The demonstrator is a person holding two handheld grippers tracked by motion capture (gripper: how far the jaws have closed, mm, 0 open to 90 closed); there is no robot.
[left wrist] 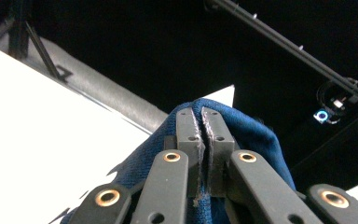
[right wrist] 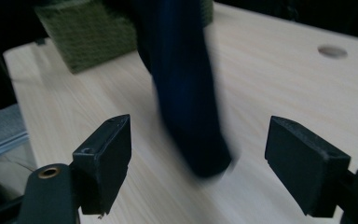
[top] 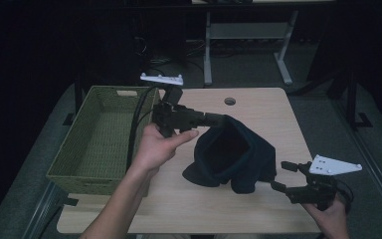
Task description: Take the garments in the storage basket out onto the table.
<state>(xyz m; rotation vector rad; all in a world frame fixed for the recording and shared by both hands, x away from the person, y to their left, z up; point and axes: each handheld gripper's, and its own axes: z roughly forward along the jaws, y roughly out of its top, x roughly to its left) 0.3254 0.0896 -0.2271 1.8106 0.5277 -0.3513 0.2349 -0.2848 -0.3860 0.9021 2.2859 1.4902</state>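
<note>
Dark blue cloth (top: pixel 231 154) lifted at top edge, lower part bunched on table (top: pixel 258 107), right of basket (top: pixel 102 134). Left gripper (top: pixel 219 119) jaws clamped tight on cloth fold. Right gripper (top: pixel 281 175) jaws wide apart, nothing between, just right of cloth, near table's front edge.

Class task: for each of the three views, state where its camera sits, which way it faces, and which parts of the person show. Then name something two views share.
High view: above the person's side, facing forward and down on the table; forearms, both hands, left gripper, right gripper.
Left gripper view: rides the left gripper, looking along jaws shut on the dark blue cloth.
Right gripper view: rides the right gripper, jaws open, facing the cloth.
Shared: the green basket, high and right gripper views.
</note>
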